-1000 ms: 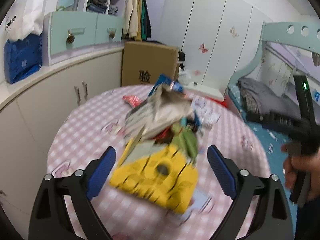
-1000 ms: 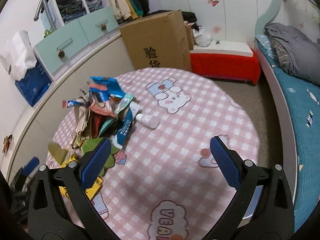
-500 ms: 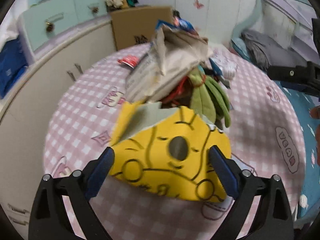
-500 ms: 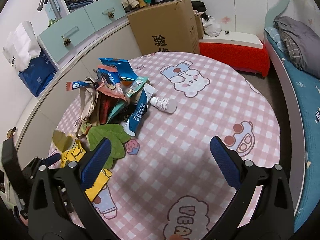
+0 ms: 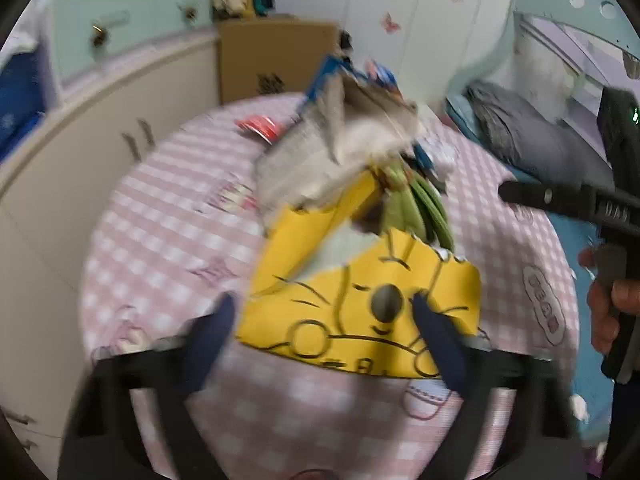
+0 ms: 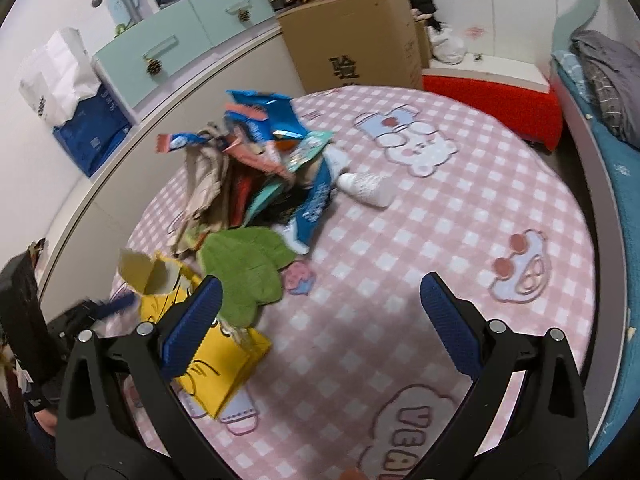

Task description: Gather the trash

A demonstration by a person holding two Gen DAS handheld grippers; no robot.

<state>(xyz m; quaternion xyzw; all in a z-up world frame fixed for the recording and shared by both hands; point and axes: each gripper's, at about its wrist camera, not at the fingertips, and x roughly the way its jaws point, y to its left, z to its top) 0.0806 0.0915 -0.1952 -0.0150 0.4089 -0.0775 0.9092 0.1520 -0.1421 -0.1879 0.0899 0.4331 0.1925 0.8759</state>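
Left wrist view is blurred, but we see the left gripper [image 5: 320, 320] wide open, its blue pads on both sides of the near edge of the yellow bag [image 5: 360, 312], holding nothing. The bag lies on the pink checked rug [image 6: 440, 240] at the near end of the trash pile [image 6: 260, 172]. Our right gripper [image 6: 320, 312] hangs wide open and empty above the rug, beside the green leaf-shaped piece [image 6: 248, 268].
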